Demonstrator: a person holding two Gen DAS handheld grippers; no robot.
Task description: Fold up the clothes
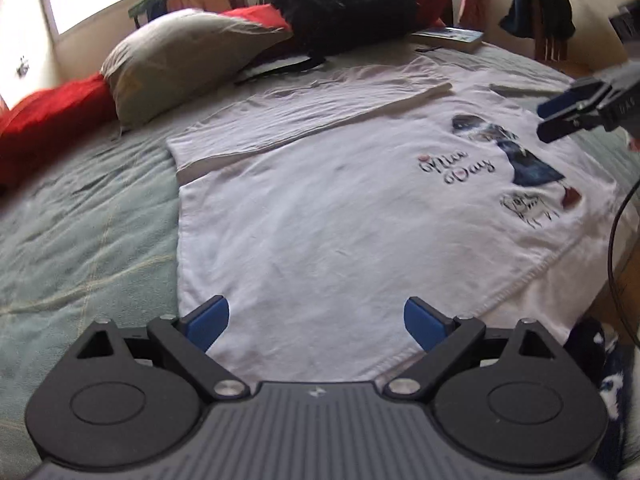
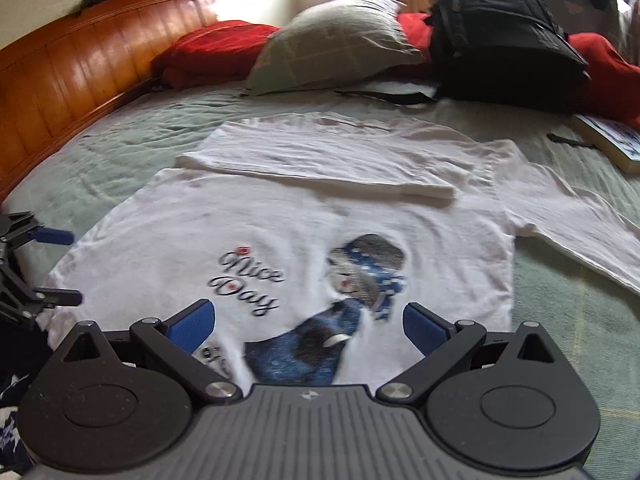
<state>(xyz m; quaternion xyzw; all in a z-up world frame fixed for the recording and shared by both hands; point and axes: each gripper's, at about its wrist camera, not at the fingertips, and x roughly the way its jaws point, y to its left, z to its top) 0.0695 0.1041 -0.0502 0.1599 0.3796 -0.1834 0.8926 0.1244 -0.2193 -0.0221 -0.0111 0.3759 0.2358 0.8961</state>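
Both tools wide and empty — left tool, right tool, white T-shirt below, pillow, backpack behind

T-shirt reads "Nice Day" (script).

- We found the white T-shirt lying flat, print side up, on the bed.
- Its far side was folded over the body.
- Its print showed "Nice Day" beside a blue-clad figure.
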